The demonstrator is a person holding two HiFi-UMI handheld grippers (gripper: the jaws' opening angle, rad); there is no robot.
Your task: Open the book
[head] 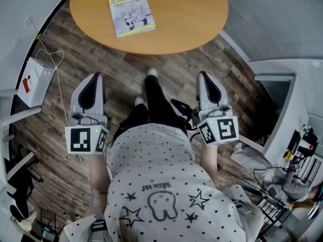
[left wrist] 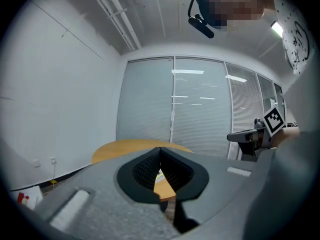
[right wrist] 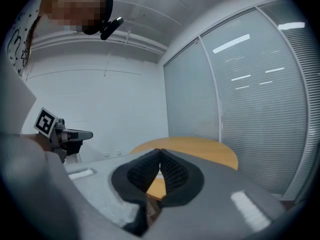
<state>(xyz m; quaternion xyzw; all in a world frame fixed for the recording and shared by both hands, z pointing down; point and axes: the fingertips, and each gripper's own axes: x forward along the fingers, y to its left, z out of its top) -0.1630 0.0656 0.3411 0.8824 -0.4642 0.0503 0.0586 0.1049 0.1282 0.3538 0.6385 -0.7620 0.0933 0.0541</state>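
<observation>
A closed book [head: 131,13] with a pale illustrated cover lies flat on the round wooden table [head: 192,14], left of its middle. My left gripper [head: 96,77] and right gripper [head: 203,75] hang side by side over the floor, short of the table's near edge and pointing toward it. Both are shut with nothing between the pads. In the left gripper view the closed jaws [left wrist: 160,149] meet in front of the table [left wrist: 125,149]. The right gripper view shows the same, its jaws [right wrist: 160,150] closed before the tabletop [right wrist: 200,146].
The person's legs and shoes [head: 151,73] stand between the grippers, close to the table. A white paper bag [head: 34,80] and a cable lie on the wood floor at the left. A white desk [head: 287,100] and bags crowd the right. Glass walls with blinds stand behind the table.
</observation>
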